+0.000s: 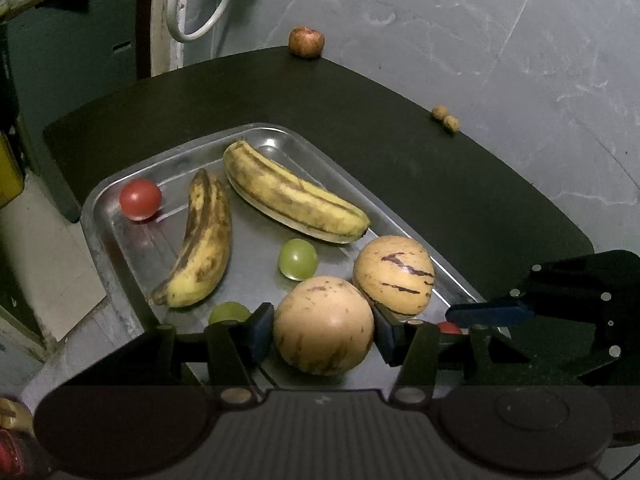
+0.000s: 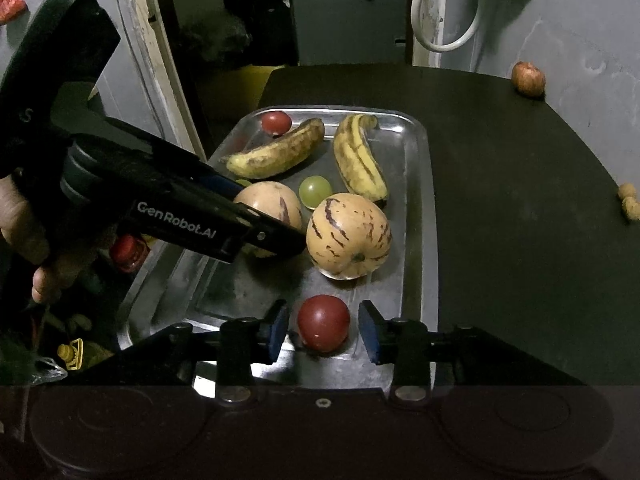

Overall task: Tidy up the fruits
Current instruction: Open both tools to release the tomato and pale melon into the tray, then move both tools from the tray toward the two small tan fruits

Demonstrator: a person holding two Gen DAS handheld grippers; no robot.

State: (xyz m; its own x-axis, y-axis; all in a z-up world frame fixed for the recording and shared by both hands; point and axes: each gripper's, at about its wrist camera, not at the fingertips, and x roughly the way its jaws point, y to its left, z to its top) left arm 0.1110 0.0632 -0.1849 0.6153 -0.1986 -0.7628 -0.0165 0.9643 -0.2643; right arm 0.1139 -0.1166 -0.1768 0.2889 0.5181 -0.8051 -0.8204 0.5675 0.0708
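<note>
A steel tray (image 1: pixel 104 208) (image 2: pixel 420 200) on a black table holds two bananas (image 1: pixel 200 240) (image 1: pixel 292 196), two striped pepino melons, two green grapes (image 1: pixel 298 259) and two red tomatoes. My left gripper (image 1: pixel 324 330) is shut on the near melon (image 1: pixel 324 324), also seen between its fingers in the right wrist view (image 2: pixel 268 204). The second melon (image 1: pixel 394 274) (image 2: pixel 348 236) lies beside it. My right gripper (image 2: pixel 323 330) is open, its fingers either side of a tomato (image 2: pixel 323 322) that rests on the tray. The other tomato (image 1: pixel 140 199) sits at the tray's far corner.
An apple (image 1: pixel 306 41) (image 2: pixel 528 79) sits at the table's far edge. Two walnuts (image 1: pixel 446 118) (image 2: pixel 630 202) lie near the right edge. A white hose (image 1: pixel 192 4) hangs on the wall behind. Bottles (image 2: pixel 128 254) stand below the table on the left.
</note>
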